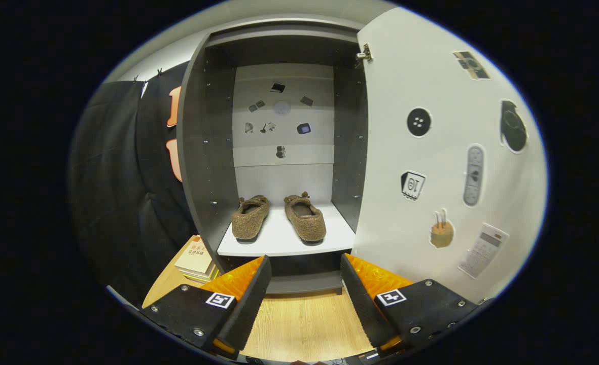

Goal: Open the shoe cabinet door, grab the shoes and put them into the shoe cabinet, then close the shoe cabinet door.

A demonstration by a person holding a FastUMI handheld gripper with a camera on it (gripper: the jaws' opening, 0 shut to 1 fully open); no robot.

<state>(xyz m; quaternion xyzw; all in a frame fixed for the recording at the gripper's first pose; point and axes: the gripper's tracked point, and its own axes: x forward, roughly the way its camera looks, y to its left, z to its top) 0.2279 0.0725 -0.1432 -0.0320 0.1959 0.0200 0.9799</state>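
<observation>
The shoe cabinet (203, 167) stands open ahead of me, dark grey inside with a white shelf (284, 243). Two brown fuzzy shoes sit side by side on that shelf, the left shoe (250, 218) and the right shoe (305, 218), toes towards me. The white cabinet door (431, 167) is swung out to the right and carries several stickers. My gripper (304, 266) is open just in front of the shelf edge, with nothing between its fingers. The shoes lie beyond the fingertips.
A small stack of books (196, 261) lies on the wooden surface (304, 324) to the left of the cabinet's base. Black cloth (121, 192) hangs on the left. Stickers dot the cabinet's back panel (281, 121).
</observation>
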